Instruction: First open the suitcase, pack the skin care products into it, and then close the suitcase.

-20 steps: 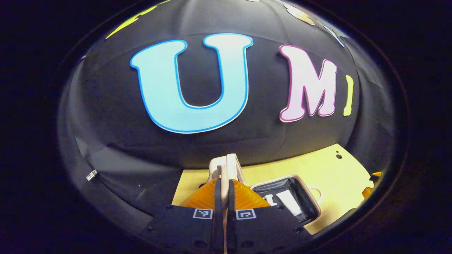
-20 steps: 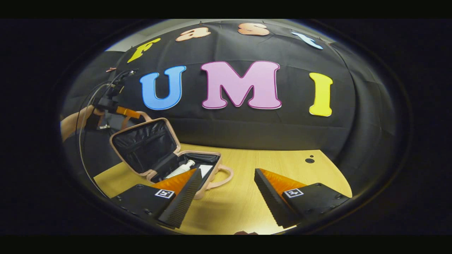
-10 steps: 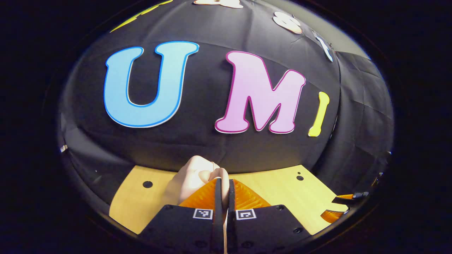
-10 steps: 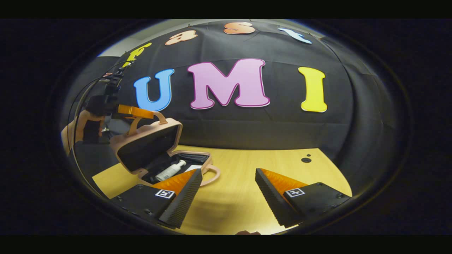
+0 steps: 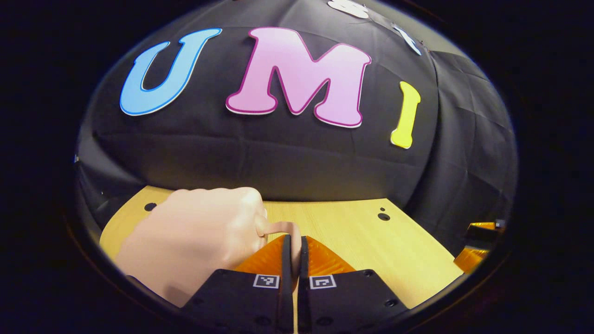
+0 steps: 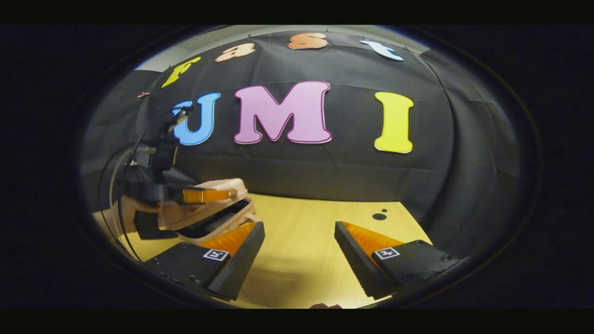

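The pink suitcase [image 6: 195, 215] lies at the table's left in the right gripper view, its lid lowered to a narrow dark gap above the base. My left gripper [image 6: 209, 195] is shut on the lid's handle, with a hand [image 6: 125, 213] behind it. In the left gripper view the lid's smooth pink shell [image 5: 195, 236] spreads to the left, and the handle [image 5: 278, 227] runs in between the closed fingers of the left gripper [image 5: 293, 237]. My right gripper [image 6: 299, 246] hangs open over the bare table to the suitcase's right, holding nothing. The lid hides whatever is inside.
The light wooden table [image 6: 301, 218] stretches right of the suitcase, with a small dark hole [image 6: 379, 216] near its back edge. The black booth wall rises directly behind. In the left gripper view the right gripper [image 5: 478, 246] peeks in at the far right edge.
My left gripper has swung the lid down by its handle from wide open to almost shut. The bottle and the lining inside have gone out of sight. The right gripper has stayed put.
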`<state>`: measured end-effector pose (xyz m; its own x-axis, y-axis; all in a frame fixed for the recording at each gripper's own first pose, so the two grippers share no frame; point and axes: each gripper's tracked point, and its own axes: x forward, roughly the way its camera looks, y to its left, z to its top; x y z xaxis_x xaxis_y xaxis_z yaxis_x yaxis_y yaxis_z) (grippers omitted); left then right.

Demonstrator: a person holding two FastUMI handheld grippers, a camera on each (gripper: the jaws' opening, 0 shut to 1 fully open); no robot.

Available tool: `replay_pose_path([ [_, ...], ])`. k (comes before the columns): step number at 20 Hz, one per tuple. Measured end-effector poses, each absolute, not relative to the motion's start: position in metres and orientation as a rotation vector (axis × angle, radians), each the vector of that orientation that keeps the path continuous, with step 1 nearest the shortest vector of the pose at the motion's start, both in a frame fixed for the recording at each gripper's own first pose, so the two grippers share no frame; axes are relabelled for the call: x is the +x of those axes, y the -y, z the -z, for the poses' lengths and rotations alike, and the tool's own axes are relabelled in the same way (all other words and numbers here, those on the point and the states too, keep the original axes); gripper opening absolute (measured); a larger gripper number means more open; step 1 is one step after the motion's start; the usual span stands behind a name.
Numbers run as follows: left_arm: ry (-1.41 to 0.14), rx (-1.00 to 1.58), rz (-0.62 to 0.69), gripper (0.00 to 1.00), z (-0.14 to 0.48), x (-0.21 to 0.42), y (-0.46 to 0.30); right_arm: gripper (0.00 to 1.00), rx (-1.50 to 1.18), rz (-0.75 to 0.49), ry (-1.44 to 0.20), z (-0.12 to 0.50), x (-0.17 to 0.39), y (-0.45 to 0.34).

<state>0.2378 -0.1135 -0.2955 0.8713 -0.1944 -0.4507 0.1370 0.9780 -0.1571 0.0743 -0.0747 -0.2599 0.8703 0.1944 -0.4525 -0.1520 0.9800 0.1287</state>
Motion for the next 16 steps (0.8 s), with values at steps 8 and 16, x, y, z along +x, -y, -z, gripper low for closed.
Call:
replay_pose_path([
  [8, -0.429, -0.176, 0.208, 0.55, 0.261, 0.207, 0.146, 0.97, 0.100, -0.083, -0.430, 0.212, 0.068, 0.102],
  [16, -0.159, -0.082, 0.146, 0.97, 0.066, 0.116, 0.096, 0.97, 0.090, 0.034, -0.307, 0.088, 0.034, 0.079],
])
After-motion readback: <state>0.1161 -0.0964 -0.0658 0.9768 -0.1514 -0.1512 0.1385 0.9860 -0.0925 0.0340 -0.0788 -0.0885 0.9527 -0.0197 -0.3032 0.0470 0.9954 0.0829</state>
